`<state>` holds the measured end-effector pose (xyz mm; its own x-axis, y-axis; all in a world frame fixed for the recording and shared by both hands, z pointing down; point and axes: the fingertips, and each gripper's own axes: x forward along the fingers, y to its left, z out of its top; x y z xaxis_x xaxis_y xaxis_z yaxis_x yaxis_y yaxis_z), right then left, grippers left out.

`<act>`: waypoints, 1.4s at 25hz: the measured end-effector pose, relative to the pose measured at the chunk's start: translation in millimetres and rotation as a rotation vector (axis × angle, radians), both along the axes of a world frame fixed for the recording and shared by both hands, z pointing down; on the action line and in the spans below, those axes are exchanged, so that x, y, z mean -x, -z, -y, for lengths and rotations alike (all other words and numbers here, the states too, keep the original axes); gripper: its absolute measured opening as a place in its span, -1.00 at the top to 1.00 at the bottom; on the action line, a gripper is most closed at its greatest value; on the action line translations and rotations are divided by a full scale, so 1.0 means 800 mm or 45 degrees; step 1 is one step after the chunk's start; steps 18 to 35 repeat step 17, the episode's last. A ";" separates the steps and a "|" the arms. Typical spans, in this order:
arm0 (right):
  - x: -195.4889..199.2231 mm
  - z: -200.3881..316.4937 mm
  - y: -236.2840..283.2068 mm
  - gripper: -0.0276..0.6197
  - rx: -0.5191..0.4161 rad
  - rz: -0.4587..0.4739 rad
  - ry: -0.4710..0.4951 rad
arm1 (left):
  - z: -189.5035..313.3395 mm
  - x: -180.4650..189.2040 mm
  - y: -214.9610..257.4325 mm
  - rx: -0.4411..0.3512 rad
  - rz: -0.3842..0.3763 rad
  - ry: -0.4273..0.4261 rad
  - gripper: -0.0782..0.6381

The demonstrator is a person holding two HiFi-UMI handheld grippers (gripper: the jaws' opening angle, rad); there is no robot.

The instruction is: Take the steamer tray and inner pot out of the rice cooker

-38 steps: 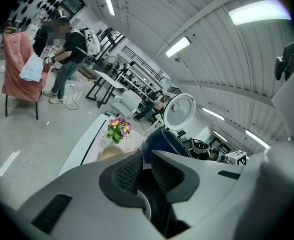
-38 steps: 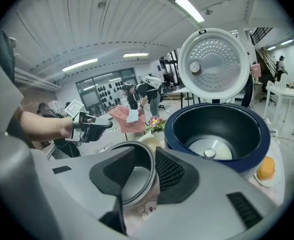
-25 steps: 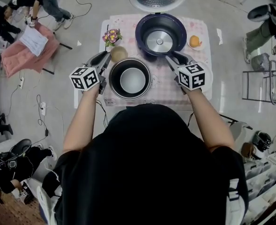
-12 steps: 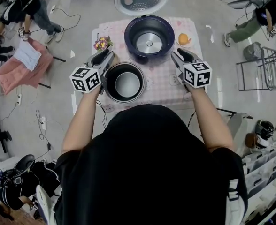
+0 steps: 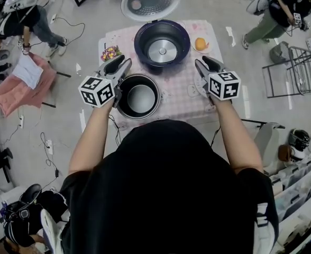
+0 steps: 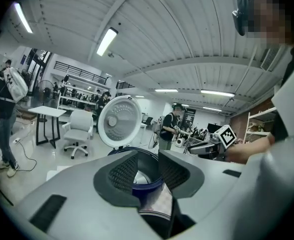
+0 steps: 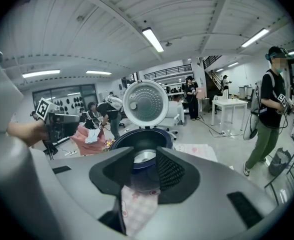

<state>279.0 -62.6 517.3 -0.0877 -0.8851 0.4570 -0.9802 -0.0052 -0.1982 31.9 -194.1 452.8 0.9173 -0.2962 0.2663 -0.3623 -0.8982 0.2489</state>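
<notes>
The inner pot [image 5: 138,96], dark outside and shiny inside, stands empty on the pink checked tablecloth [image 5: 179,91] in front of the rice cooker [image 5: 162,42]. The dark blue cooker is open, its round lid [image 5: 150,0] tipped back. No steamer tray shows in any view. My left gripper [image 5: 122,66] hovers by the pot's far left rim; its jaws are opening and hold nothing. My right gripper [image 5: 202,65] hangs open and empty to the right of the cooker. The cooker [image 6: 137,156] and its lid [image 6: 119,121] show past the left gripper [image 6: 146,176]. The right gripper [image 7: 139,176] also faces the cooker [image 7: 142,136].
A small bunch of flowers [image 5: 111,52] stands at the table's far left and an orange [image 5: 201,44] at its far right. People walk and sit on the floor around the table, near a pink-covered stand [image 5: 23,81] and a metal rack [image 5: 298,70].
Both grippers have risen and drawn back a little from the pot and cooker. The left jaws have widened. The inner pot stays on the cloth.
</notes>
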 end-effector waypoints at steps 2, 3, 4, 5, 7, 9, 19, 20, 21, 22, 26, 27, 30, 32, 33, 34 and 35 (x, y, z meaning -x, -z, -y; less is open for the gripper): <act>0.001 0.003 -0.001 0.48 0.003 0.004 -0.008 | 0.004 0.001 -0.002 0.001 0.003 -0.008 0.37; 0.003 0.004 0.000 0.48 0.004 0.005 -0.011 | 0.005 0.002 -0.002 0.002 0.006 -0.010 0.37; 0.004 0.003 0.001 0.48 0.003 0.007 -0.015 | 0.005 0.004 -0.002 0.003 0.010 -0.013 0.37; 0.004 0.001 0.003 0.48 0.003 0.007 -0.018 | 0.004 0.005 -0.003 0.005 0.015 -0.015 0.37; 0.004 -0.006 0.005 0.48 0.005 0.006 -0.023 | 0.000 0.006 -0.004 0.008 0.019 -0.017 0.37; 0.004 -0.009 0.004 0.48 0.009 0.008 -0.028 | 0.000 0.007 -0.006 0.012 0.021 -0.019 0.36; 0.006 -0.006 0.001 0.48 0.018 0.025 -0.037 | 0.004 0.007 -0.012 0.025 0.032 -0.033 0.36; 0.006 -0.006 0.001 0.48 0.018 0.025 -0.037 | 0.004 0.007 -0.012 0.025 0.032 -0.033 0.36; 0.006 -0.006 0.001 0.48 0.018 0.025 -0.037 | 0.004 0.007 -0.012 0.025 0.032 -0.033 0.36; 0.006 -0.006 0.001 0.48 0.018 0.025 -0.037 | 0.004 0.007 -0.012 0.025 0.032 -0.033 0.36; 0.006 -0.006 0.001 0.48 0.018 0.025 -0.037 | 0.004 0.007 -0.012 0.025 0.032 -0.033 0.36; 0.006 -0.006 0.001 0.48 0.018 0.025 -0.037 | 0.004 0.007 -0.012 0.025 0.032 -0.033 0.36; 0.006 -0.006 0.001 0.48 0.018 0.025 -0.037 | 0.004 0.007 -0.012 0.025 0.032 -0.033 0.36; 0.006 -0.006 0.001 0.48 0.018 0.025 -0.037 | 0.004 0.007 -0.012 0.025 0.032 -0.033 0.36; 0.006 -0.006 0.001 0.48 0.018 0.025 -0.037 | 0.004 0.007 -0.012 0.025 0.032 -0.033 0.36; 0.006 -0.006 0.001 0.48 0.018 0.025 -0.037 | 0.004 0.007 -0.012 0.025 0.032 -0.033 0.36; 0.006 -0.006 0.001 0.48 0.018 0.025 -0.037 | 0.004 0.007 -0.012 0.025 0.032 -0.033 0.36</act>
